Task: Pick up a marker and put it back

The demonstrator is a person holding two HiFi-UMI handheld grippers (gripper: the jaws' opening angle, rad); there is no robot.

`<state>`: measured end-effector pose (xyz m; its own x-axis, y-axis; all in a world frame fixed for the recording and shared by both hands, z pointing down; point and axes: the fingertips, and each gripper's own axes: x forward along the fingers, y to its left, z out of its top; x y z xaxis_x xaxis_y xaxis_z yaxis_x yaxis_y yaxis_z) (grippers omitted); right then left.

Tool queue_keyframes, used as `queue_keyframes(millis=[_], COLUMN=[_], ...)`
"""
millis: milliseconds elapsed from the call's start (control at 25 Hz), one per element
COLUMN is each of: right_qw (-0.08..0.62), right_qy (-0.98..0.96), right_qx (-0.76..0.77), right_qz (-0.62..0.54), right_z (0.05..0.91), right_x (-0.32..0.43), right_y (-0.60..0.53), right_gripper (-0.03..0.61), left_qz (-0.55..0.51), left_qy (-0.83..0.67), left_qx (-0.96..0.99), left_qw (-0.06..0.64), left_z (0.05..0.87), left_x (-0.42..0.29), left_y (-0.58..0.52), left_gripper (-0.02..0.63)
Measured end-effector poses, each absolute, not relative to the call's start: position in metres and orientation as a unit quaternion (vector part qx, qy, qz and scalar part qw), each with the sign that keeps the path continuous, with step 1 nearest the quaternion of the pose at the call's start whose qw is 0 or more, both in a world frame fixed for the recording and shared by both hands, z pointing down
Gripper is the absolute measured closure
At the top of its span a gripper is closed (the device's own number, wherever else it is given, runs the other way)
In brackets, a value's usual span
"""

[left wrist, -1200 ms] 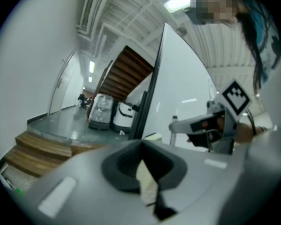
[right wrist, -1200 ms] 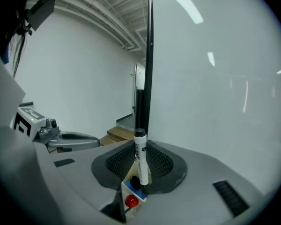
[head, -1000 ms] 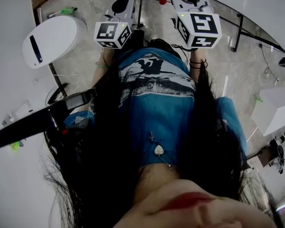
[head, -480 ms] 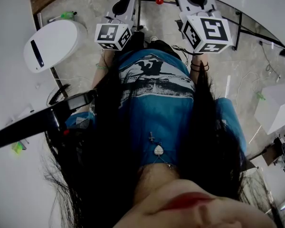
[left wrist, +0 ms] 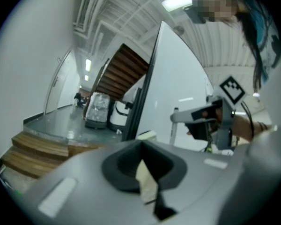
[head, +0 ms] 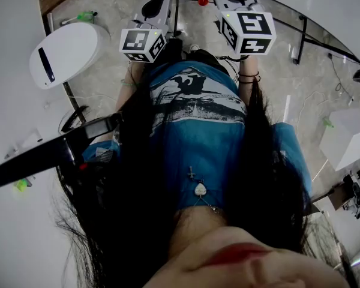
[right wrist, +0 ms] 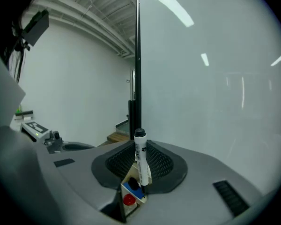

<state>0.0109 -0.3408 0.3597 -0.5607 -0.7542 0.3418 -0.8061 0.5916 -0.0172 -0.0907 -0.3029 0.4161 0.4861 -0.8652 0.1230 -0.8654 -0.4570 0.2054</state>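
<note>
Two grippers are pointing forward. The left gripper [left wrist: 147, 184] is holding its jaws together on nothing. The right gripper [right wrist: 139, 170] is clamping one white marker [right wrist: 140, 151] upright, black cap up. Beyond its jaws, one red top [right wrist: 129, 199] and one black top [right wrist: 133, 184] are showing, with one white board [right wrist: 201, 78] standing behind.

Pale marbled stone floor [head: 111, 5] spreads far ahead; brown wooden steps [left wrist: 37, 149] rise at the left. A tall black-framed white board panel [left wrist: 178, 93] stands right, under a ribbed white ceiling [left wrist: 126, 3] with a bright strip light [left wrist: 178, 1].
</note>
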Motion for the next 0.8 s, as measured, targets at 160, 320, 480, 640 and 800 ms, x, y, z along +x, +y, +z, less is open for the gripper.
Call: queue_keyframes(millis=[160,320,480,640,800], right_qw=[0.203,0.235,0.263,0.270,0.260], right_qy=[-0.875,-0.876,-0.875,-0.872,-0.877], right_qx=[0.432,0.414,0.397,0.398,0.393], right_qz=[0.076,0.082,0.084,0.086,0.099], right_z=[0.390,0.416,0.438,0.445,0.445], right_x=[0.002,-0.009,-0.020,-0.025,-0.027], right_y=[-0.341,-0.341,-0.339,-0.340,-0.340], right_gripper=[0.499,0.499,0.499,0.499,0.494], left_qz=[0.001,0.004,0.005,0.007,0.009], left_qy=[-0.507,-0.511,-0.517,-0.520,-0.521], left_qx=[0.853,0.851,0.847,0.846,0.845], left_qw=[0.122,0.123,0.123,0.123,0.123], left_z=[0.417,0.419,0.421,0.421,0.423], left_x=[-0.091,-0.094,-0.099,-0.102,-0.103], left_y=[-0.302,-0.301,-0.301,-0.301,-0.301], left_gripper=[0.612,0.612,0.612,0.612,0.612])
